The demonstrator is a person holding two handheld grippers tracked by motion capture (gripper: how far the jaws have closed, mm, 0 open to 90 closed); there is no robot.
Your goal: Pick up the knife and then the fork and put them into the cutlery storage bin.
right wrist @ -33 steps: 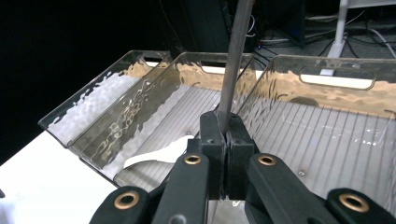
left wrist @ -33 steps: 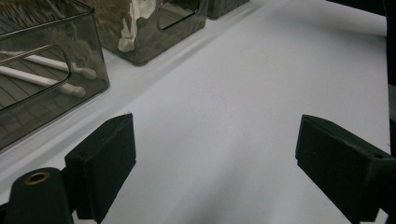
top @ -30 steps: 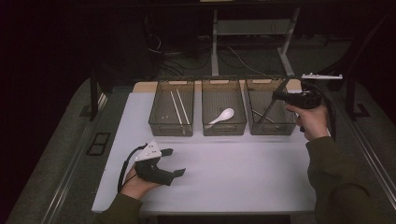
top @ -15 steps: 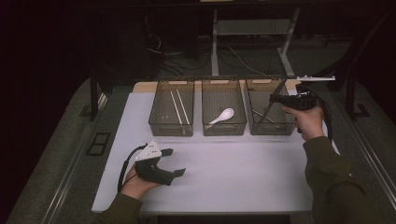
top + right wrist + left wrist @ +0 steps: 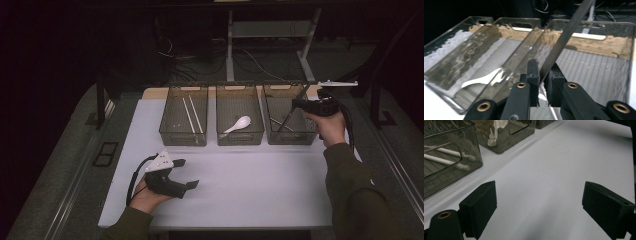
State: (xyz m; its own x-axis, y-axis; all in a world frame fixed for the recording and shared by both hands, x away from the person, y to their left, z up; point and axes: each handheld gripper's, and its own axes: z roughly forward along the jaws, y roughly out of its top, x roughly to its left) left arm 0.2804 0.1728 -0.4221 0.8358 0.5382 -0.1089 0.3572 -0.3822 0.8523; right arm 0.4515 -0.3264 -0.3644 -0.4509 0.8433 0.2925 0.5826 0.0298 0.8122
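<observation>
We hold the right claw (image 5: 300, 103) over the right bin (image 5: 290, 137), pinching a long metal utensil (image 5: 566, 37) between pressed-together jaws. The utensil slants steeply; its low end reaches down into the right bin, its high end leans toward the far rim. Which kind of utensil it is we cannot tell; it reads as a flat steel handle.

The left claw (image 5: 182, 175) rests low on the near left of the bench (image 5: 260, 190), jaws spread wide, nothing between them.

Sorting looks well along, in our judgement. The left bin (image 5: 184, 137) holds two white chopsticks (image 5: 192, 115). The middle bin (image 5: 240, 139) holds a white spoon (image 5: 237, 125). The right bin already holds another thin metal piece (image 5: 281, 124) lying on its floor. No loose items lie on the white bench surface, so this utensil may be the last one. Left to do: lower it fully and release.

In the way: the right bin's far wall and the metal piece already inside, which the low end may knock. The middle bin stands just beside, its wall close to the claw. Cables and a stand sit on the floor beyond the bench, well apart.
</observation>
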